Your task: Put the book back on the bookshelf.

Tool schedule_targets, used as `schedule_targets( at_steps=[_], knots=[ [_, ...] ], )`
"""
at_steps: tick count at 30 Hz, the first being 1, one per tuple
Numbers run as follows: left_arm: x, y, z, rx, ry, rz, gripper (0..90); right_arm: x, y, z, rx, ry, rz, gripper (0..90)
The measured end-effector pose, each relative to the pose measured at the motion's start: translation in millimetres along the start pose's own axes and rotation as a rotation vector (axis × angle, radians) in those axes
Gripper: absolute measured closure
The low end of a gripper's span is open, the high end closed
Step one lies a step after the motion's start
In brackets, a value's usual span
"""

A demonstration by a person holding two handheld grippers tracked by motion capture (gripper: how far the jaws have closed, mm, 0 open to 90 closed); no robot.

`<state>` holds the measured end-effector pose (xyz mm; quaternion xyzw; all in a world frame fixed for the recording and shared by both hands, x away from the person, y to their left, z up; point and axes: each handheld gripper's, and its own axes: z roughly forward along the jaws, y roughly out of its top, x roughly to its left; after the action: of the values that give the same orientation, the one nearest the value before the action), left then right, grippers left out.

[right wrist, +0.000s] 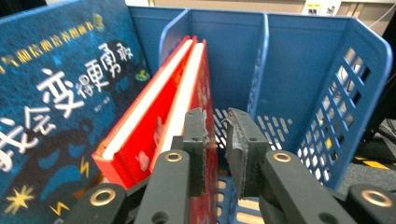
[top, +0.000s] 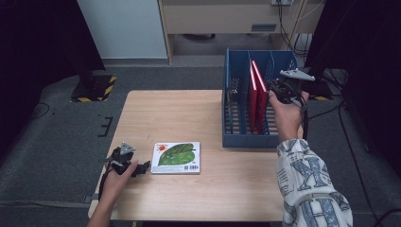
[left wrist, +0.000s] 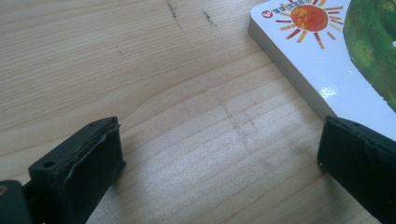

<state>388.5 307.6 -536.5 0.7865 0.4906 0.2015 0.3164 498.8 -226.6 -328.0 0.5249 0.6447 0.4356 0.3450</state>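
Note:
A picture book with a green leaf and an orange sun on its white cover lies flat on the wooden table. My left gripper rests just left of it, open. In the left gripper view its jaws stand wide over bare wood, and the right jaw is beside the picture book's near corner. My right gripper is up at the blue rack, beside two red books. Its jaws are shut with nothing between them, right of the red books.
The rack has upright dividers and slotted walls. A blue book with a Chinese title stands left of the red ones. The compartment right of the red books holds nothing. Dark stands and cables surround the table.

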Motion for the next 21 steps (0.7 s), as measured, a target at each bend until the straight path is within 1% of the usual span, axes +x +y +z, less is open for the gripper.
schedule_targets(
  at_steps=[7, 14, 21],
  knots=[
    [0.0, 0.0, 0.0, 0.000, 0.000, 0.000, 0.0, -7.5, -19.0, 0.7, 0.029, -0.001, 0.013, 77.4],
    [-0.1, 0.1, 0.0, 0.000, 0.000, 0.000, 0.0, -4.8, -37.7, 2.0, 0.058, 0.013, 0.003, 77.4],
    [-0.2, 0.1, 0.0, 0.001, -0.001, 0.000, 0.0, 1.8, -44.9, 2.4, 0.069, 0.030, -0.012, 77.4]
  ],
)
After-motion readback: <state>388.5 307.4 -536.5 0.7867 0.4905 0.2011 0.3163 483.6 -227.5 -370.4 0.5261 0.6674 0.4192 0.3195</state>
